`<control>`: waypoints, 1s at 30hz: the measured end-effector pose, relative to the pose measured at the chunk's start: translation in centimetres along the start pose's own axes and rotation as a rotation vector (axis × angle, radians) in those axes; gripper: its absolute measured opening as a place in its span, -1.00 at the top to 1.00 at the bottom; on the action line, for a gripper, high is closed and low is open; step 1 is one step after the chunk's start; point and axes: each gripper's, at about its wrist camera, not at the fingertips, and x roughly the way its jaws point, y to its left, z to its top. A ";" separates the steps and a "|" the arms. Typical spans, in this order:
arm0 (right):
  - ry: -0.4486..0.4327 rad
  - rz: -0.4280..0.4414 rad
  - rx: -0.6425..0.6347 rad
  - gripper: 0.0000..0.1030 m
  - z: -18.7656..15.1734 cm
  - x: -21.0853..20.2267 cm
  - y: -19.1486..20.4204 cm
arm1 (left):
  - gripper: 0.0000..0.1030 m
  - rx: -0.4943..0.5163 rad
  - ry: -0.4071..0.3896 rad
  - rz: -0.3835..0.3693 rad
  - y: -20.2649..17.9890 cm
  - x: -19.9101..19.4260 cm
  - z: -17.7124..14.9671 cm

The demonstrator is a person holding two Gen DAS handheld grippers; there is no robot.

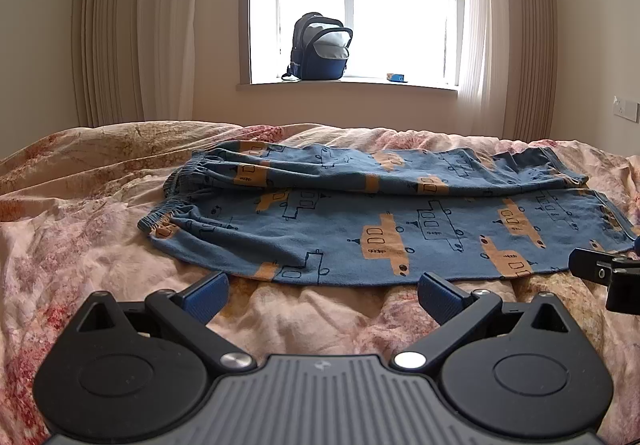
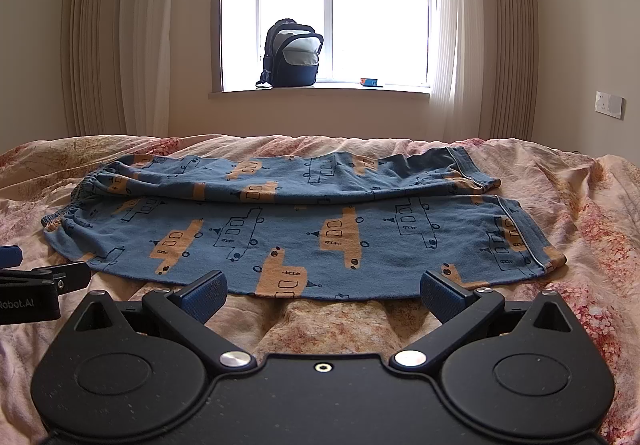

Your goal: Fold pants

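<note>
Both grippers hung wide open and empty: left gripper, right gripper, just short of the pants spread sideways across the bed. Far leg lay rumpled, its hem partly hidden by folds.

— How's my left claw sitting?

— Jaws spread wide, nothing between the blue pads. It's held low and level, pointing forward.

— And my right claw?

— Same story: wide apart, pads bare, low and level. From the left wrist camera I catch part of the right claw at the right edge; from the right wrist camera the left one shows at the left edge. So I've got them side by side, apart from each other, both facing the same way.
</note>
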 end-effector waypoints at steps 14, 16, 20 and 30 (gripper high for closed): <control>0.070 0.054 0.077 -0.99 2.0 1.6 -1.5 | -1.00 -0.100 0.091 -0.039 0.0 4.2 3.4; 0.087 0.099 0.077 -0.99 3.2 2.0 -2.7 | -1.00 -0.129 0.113 -0.082 0.4 5.1 5.1; 0.081 0.162 -0.001 -0.99 6.5 3.9 -5.0 | -1.00 -0.055 0.221 -0.180 1.2 7.6 10.0; 0.138 0.509 -0.191 -0.99 15.1 17.4 -6.2 | -1.00 -0.074 0.378 -0.221 5.4 18.2 16.7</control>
